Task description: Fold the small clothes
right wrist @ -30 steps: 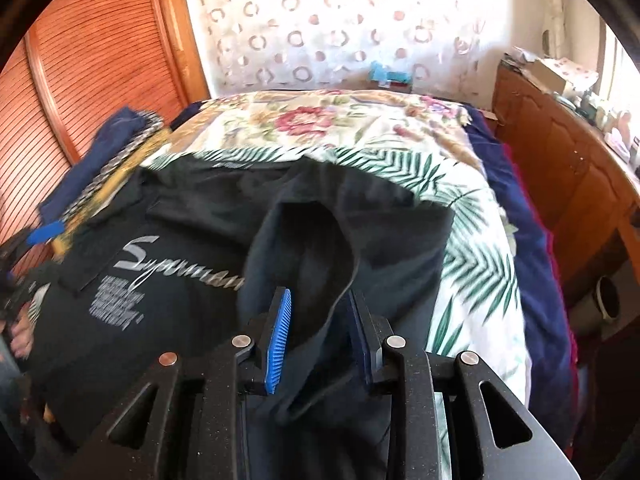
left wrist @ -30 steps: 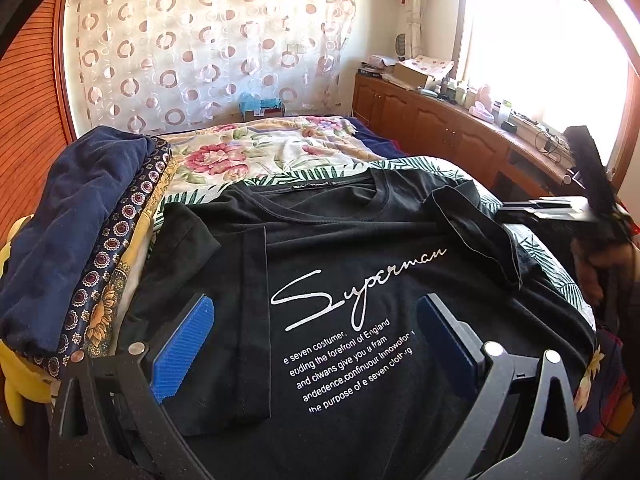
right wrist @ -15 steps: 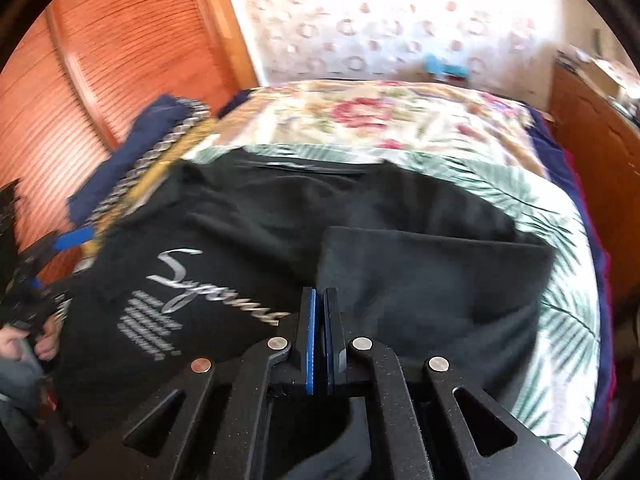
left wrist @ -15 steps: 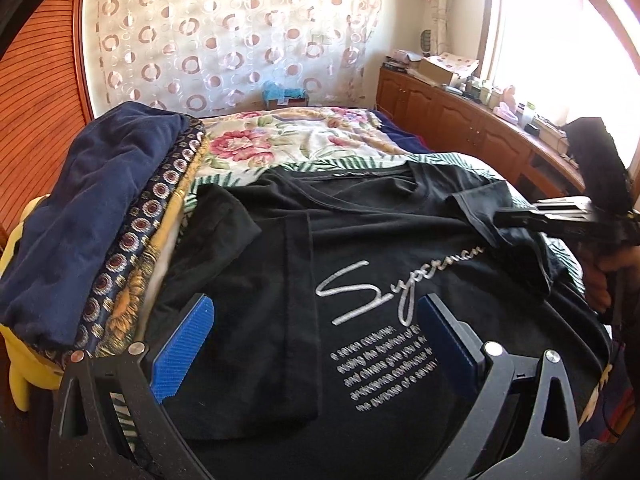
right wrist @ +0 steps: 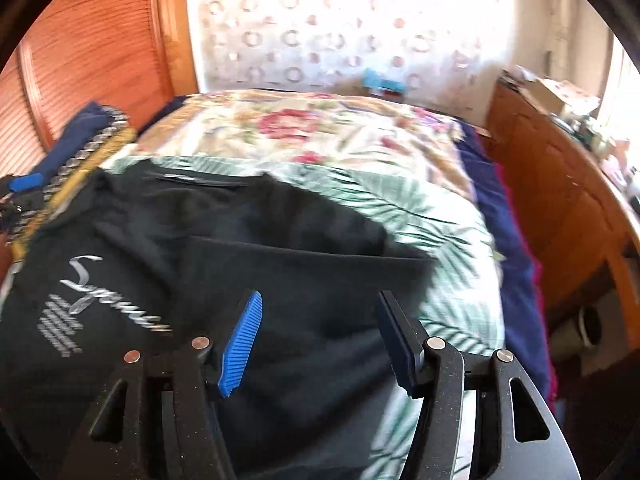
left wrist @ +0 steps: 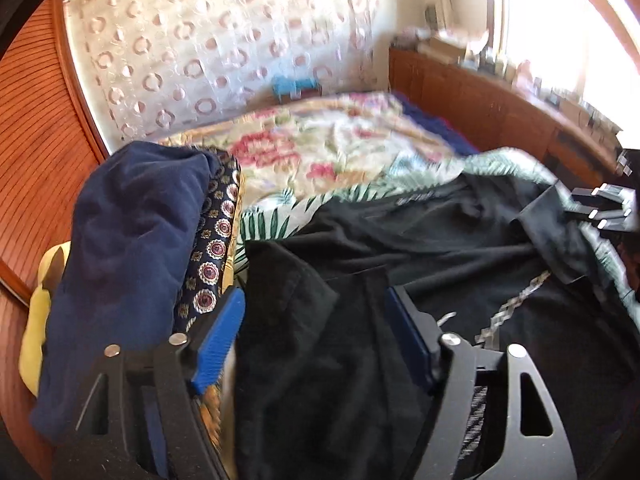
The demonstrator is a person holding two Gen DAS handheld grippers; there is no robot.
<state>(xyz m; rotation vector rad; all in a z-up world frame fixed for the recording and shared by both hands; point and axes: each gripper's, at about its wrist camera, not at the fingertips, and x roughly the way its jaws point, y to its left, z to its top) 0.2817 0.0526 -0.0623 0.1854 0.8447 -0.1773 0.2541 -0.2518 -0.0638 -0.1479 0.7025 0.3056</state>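
A black T-shirt [left wrist: 460, 256] with white "Superman" lettering lies front-up on the bed; it also shows in the right wrist view [right wrist: 248, 248]. Its left sleeve [left wrist: 296, 304] is folded inward, and so is its right sleeve [right wrist: 320, 280]. My left gripper [left wrist: 316, 332] is open, its jaws either side of the folded left sleeve, just above it. My right gripper [right wrist: 320, 332] is open and empty above the folded right sleeve. The other gripper shows at the right edge of the left wrist view [left wrist: 604, 208].
A pile of clothes, navy on top [left wrist: 132, 248] with a patterned one [left wrist: 212, 264] beside it, lies left of the shirt. A leaf-print sheet [right wrist: 452, 264] and floral bedspread [right wrist: 312, 128] cover the bed. A wooden cabinet [right wrist: 560, 184] runs along the right.
My right gripper, shut half a second ago, has opened and let go of the right sleeve, which now lies folded inward. My left gripper moved left over the left sleeve and narrowed.
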